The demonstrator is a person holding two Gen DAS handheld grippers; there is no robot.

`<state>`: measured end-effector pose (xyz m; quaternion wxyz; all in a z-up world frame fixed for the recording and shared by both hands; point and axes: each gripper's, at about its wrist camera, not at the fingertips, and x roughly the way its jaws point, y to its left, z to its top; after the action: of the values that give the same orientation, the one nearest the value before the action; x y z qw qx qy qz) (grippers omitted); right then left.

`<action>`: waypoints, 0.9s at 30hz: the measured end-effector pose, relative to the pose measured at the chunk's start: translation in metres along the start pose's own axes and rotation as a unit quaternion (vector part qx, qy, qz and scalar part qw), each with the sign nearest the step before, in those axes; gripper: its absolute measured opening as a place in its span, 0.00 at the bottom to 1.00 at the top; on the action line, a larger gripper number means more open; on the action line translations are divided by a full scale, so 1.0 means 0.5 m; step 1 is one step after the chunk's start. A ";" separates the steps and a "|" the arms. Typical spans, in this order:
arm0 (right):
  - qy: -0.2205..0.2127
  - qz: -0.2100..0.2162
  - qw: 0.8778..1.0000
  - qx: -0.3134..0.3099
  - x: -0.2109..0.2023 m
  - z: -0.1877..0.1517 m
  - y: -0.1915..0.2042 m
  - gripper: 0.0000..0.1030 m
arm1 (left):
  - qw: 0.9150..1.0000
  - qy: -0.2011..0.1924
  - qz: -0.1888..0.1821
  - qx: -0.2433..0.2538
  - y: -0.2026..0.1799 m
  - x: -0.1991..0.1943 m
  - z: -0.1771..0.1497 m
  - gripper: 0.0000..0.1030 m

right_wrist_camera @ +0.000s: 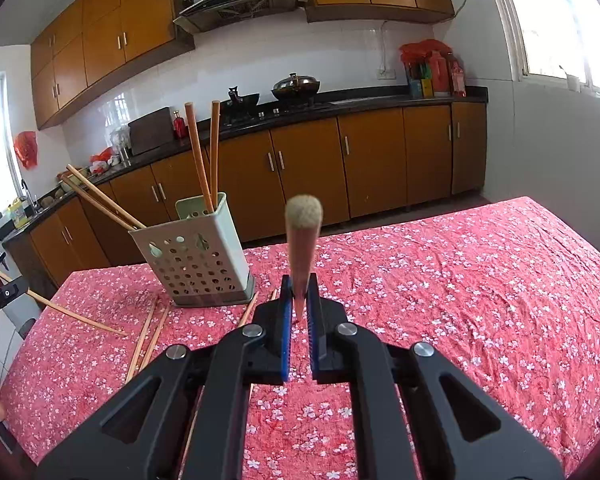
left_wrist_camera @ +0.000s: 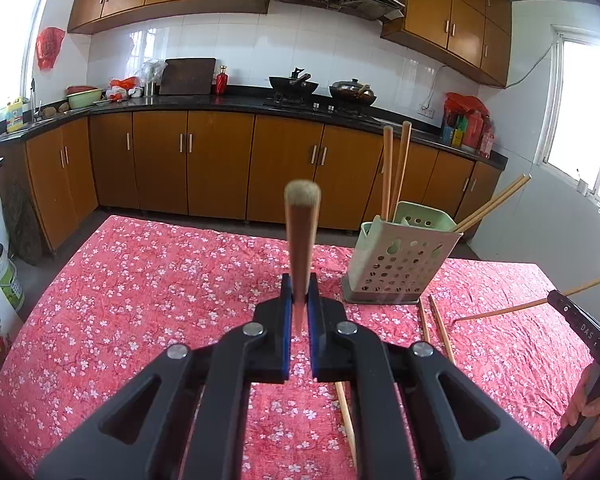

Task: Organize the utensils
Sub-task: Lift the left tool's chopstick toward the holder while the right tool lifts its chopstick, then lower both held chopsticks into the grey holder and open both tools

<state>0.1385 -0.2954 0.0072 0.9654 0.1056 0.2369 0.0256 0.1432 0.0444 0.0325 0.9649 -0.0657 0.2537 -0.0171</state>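
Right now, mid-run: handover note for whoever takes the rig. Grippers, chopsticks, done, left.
Left gripper: shut on a chopstick, butt end up.
Right gripper: shut on another chopstick, same way.
Holder: pale perforated caddy, upright on the red floral tablecloth.
Done: four chopsticks stand in the holder, two upright, two leaning out.
Left: drop in both held sticks, then collect the loose chopsticks lying on the cloth in front of the holder.
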 end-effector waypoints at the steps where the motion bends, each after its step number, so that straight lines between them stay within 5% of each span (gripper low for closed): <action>1: -0.001 0.000 1.000 0.000 0.001 0.001 0.001 0.07 | 1.000 -0.001 0.000 0.001 0.000 0.000 0.000 0.08; 8: -0.020 0.012 1.000 -0.006 -0.012 0.030 0.014 0.07 | 1.000 -0.014 -0.013 0.011 -0.012 -0.014 0.030 0.08; 18: -0.120 0.089 0.989 -0.014 -0.106 0.172 0.082 0.07 | 0.993 -0.063 -0.092 0.026 -0.090 -0.091 0.151 0.08; 27: -0.166 0.104 0.980 -0.026 -0.079 0.228 0.138 0.07 | 0.989 -0.099 -0.094 0.049 -0.169 -0.076 0.219 0.08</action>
<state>0.1565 -0.2538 0.1387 0.9857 0.1076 0.0602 0.1145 0.1641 -0.0239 0.1567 0.9813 -0.0435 0.1489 -0.1137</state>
